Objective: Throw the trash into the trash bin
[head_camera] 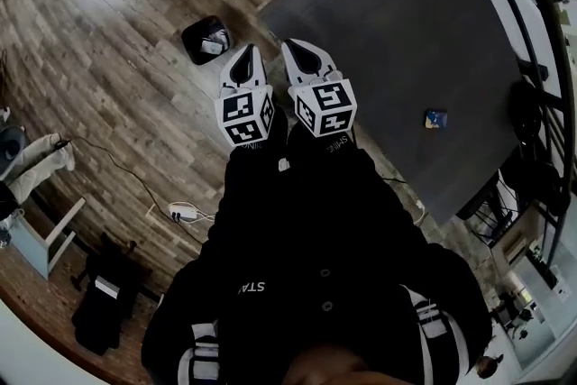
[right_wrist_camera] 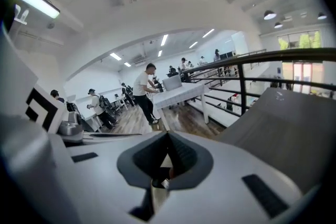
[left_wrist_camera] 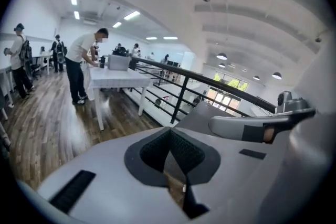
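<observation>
A black trash bin (head_camera: pixel 207 39) stands on the wood floor just left of the table, with white crumpled trash inside it. A small blue packet (head_camera: pixel 436 118) lies on the dark grey table (head_camera: pixel 406 22). I hold both grippers raised side by side in front of my chest, over the table's near corner. The left gripper (head_camera: pixel 245 59) is shut with nothing between its jaws (left_wrist_camera: pixel 169 132). The right gripper (head_camera: pixel 303 51) is likewise shut and empty (right_wrist_camera: pixel 168 137). Both point out over the room, the bin a little beyond the left one's tips.
A black railing (head_camera: pixel 541 41) runs along the table's far side. A white power strip (head_camera: pixel 183 212) with its cable lies on the floor at my left, near a white chair (head_camera: pixel 41 239) and a black bag (head_camera: pixel 104 297). Several people stand at distant white desks (left_wrist_camera: pixel 118 78).
</observation>
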`<state>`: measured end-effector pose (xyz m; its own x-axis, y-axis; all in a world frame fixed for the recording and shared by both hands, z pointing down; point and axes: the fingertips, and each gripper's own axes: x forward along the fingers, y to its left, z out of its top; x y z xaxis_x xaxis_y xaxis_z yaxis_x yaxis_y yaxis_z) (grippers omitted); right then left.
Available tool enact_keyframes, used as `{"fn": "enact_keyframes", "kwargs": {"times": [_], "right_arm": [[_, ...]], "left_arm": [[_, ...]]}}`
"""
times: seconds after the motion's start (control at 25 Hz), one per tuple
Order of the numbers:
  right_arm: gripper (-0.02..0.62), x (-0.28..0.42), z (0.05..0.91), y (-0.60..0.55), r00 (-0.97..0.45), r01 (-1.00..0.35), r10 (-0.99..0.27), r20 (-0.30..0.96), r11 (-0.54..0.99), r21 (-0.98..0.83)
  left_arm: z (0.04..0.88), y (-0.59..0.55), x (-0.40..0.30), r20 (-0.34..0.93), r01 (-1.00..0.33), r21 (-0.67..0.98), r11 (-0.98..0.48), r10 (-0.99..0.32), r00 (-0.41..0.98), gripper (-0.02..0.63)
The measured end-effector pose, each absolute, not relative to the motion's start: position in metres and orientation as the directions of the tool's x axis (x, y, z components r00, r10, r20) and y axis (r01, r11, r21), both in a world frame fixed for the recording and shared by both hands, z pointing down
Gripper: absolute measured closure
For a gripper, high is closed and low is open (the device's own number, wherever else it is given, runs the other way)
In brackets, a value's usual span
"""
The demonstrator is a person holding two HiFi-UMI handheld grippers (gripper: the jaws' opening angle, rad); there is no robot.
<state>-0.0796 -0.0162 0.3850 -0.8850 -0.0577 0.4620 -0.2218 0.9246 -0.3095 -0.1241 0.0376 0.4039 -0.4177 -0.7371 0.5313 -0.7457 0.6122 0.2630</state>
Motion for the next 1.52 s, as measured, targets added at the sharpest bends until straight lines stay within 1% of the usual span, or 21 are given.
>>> {"fn": "enact_keyframes", "kwargs": {"times": [0.2, 0.4, 0.56, 0.8, 1.2, 1.36, 1.52], "right_arm": [[0.580, -0.002, 0.339, -0.069, -0.884, -0.349, -0.219, 0.412, 0.897, -0.272], [0.580, 0.085, 0.302, -0.133, -0.837, -0.508, -0.412, 0.361, 0.831, -0.229], [0.580, 0.157, 0.280, -0.169, -0.777, -0.613, -0.534, 0.333, 0.760, -0.213], [0.580, 0.250, 0.251, -0.200, -0.678, -0.733, -0.674, 0.293, 0.653, -0.193], [0.580, 0.363, 0.210, -0.225, -0.484, -0.875, -0.840, 0.245, 0.462, -0.148], [0.580, 0.408, 0.190, -0.230, -0.440, -0.898, -0.875, 0.200, 0.426, -0.113], [0.580, 0.443, 0.185, -0.229, -0.370, -0.929, -0.910, 0.186, 0.359, -0.095]], "left_arm": [[0.361, -0.023, -0.059, 0.466, -0.837, 0.258, 0.482, -0.821, -0.329, 0.606], [0.326, -0.092, 0.016, 0.397, -0.922, 0.251, 0.295, -0.900, -0.180, 0.606], [0.303, -0.132, 0.076, 0.359, -0.955, 0.238, 0.178, -0.930, -0.084, 0.606], [0.271, -0.177, 0.161, 0.300, -0.974, 0.225, 0.005, -0.952, 0.064, 0.606], [0.224, -0.219, 0.274, 0.215, -0.952, 0.179, -0.250, -0.934, 0.286, 0.606], [0.206, -0.233, 0.310, 0.169, -0.934, 0.163, -0.318, -0.924, 0.344, 0.606], [0.199, -0.239, 0.328, 0.147, -0.918, 0.155, -0.366, -0.910, 0.388, 0.606]]}}
